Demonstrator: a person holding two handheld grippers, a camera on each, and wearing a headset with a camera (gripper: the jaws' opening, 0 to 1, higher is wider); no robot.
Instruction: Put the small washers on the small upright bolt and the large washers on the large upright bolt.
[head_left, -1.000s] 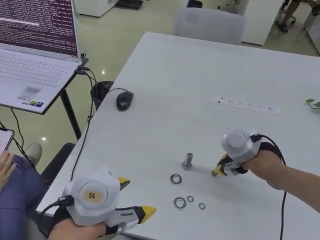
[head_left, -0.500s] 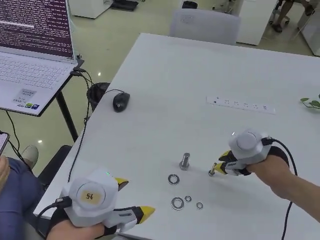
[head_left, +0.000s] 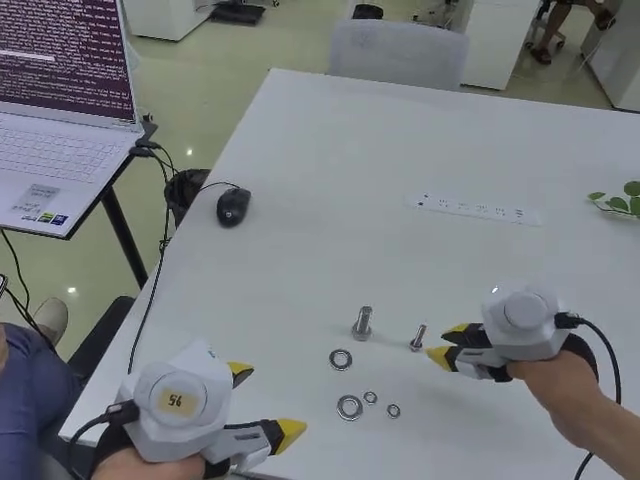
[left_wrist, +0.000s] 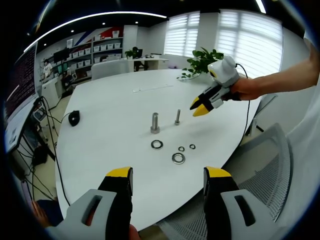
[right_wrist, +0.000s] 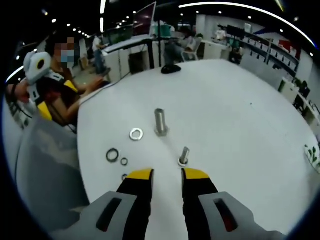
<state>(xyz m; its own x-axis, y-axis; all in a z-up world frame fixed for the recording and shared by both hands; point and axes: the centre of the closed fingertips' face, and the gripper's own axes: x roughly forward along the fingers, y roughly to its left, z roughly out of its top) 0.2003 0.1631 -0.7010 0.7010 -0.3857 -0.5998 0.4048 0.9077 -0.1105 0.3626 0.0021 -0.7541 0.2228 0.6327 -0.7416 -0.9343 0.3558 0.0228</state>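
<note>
Right tongs (right_wrist: 167, 174) slightly parted, empty; small bolt (right_wrist: 184, 155) upright just ahead.

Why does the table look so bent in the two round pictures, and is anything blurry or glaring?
Left gripper view: a fisheye lens bows the table edge, and the windows glare white. Right gripper view: the same bowing, softer focus, the small bolt slightly fuzzy. Head view: straight table edges, even light, only faint shadows.
</note>
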